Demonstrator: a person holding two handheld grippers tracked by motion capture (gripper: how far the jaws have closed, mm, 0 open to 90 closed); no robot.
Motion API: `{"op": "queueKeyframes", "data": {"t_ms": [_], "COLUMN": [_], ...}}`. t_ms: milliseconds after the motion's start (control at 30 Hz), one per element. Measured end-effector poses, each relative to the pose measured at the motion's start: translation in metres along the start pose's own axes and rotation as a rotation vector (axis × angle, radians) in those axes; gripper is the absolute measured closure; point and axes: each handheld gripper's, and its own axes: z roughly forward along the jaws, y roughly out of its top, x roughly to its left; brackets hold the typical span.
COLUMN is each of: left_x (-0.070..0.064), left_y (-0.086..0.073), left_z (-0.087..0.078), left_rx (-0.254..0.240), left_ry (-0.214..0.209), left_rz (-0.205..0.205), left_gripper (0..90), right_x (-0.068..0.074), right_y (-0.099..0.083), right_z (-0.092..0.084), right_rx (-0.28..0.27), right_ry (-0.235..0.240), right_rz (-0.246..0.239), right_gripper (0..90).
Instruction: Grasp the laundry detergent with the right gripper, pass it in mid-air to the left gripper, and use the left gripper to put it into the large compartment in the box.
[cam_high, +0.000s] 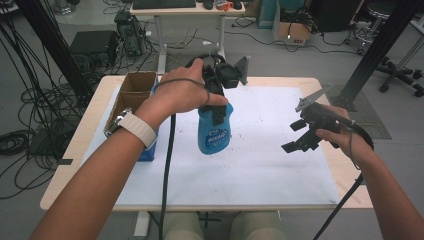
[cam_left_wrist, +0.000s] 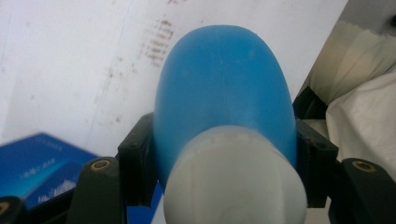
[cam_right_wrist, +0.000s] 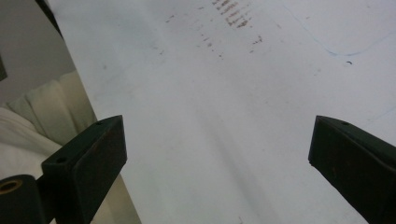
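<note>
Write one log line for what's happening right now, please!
left gripper: shut on blue bottle, held above white mat | right gripper: open, nothing held | cardboard box: at mat's left

The white sheet (cam_high: 260, 165) covering the table (cam_high: 75, 150) lies bare from its middle to the right edge and along the whole near edge, giving open passage there. Along the left edge a cardboard box (cam_high: 134, 87) and a blue box (cam_high: 149, 150) stand in the way, and the blue bottle (cam_high: 214, 131), clamped from above by the left gripper (cam_high: 218, 102), blocks the centre-left. The right gripper (cam_high: 300, 135) hangs with its fingers spread wide over bare sheet near the right edge.
</note>
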Motion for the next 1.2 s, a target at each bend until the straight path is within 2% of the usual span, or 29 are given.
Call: {"op": "queueKeyframes", "data": {"t_ms": [100,167,233,367,400,467,633,767,900,967,1200], "left_x": [0.014,0.020,0.025,0.037,0.039,0.045,0.056,0.063,0.073,0.075,0.089], "left_y": [-0.006,-0.009,-0.012,-0.017,-0.018,-0.019,-0.024,-0.026,-0.033,-0.036,-0.052], "left_z": [-0.014,-0.022,-0.031,-0.045,-0.047,-0.052,-0.061,-0.068,-0.076,-0.078,-0.091], "left_rx": [-0.004,-0.018,-0.012,-0.046,-0.046,-0.044,-0.056,-0.057,-0.068,-0.100,-0.089], "left_ry": [-0.003,0.014,0.039,0.063,0.064,0.075,0.088,0.111,0.117,0.124,0.150], "left_rz": [-0.102,-0.160,-0.203,-0.329,-0.342,-0.369,-0.433,-0.506,-0.567,-0.620,-0.711], "left_gripper": [37.3,37.3,37.3,37.3,37.3,37.3,37.3,37.3,37.4,37.4,37.4], "right_x": [-0.001,-0.001,0.000,-0.002,-0.002,-0.002,-0.004,-0.006,-0.008,-0.008,-0.009], "right_y": [0.000,-0.001,-0.002,-0.004,-0.004,-0.005,-0.009,-0.013,-0.015,-0.017,-0.019], "right_z": [0.000,0.000,0.000,0.000,-0.001,0.000,0.002,0.005,0.005,0.004,0.003], "right_rx": [0.010,0.018,0.039,0.028,0.027,0.012,0.016,0.023,0.004,-0.009,-0.017], "right_ry": [-0.008,-0.010,-0.020,-0.023,-0.022,-0.016,-0.017,-0.017,-0.019,-0.018,-0.019], "right_rz": [-0.004,-0.005,-0.008,-0.011,0.003,0.006,0.015,0.017,0.026,0.033,0.038], "right_gripper": [4.2,4.2,4.4,4.4,4.4,4.4,4.4,4.4,4.4,4.4,4.4]}}
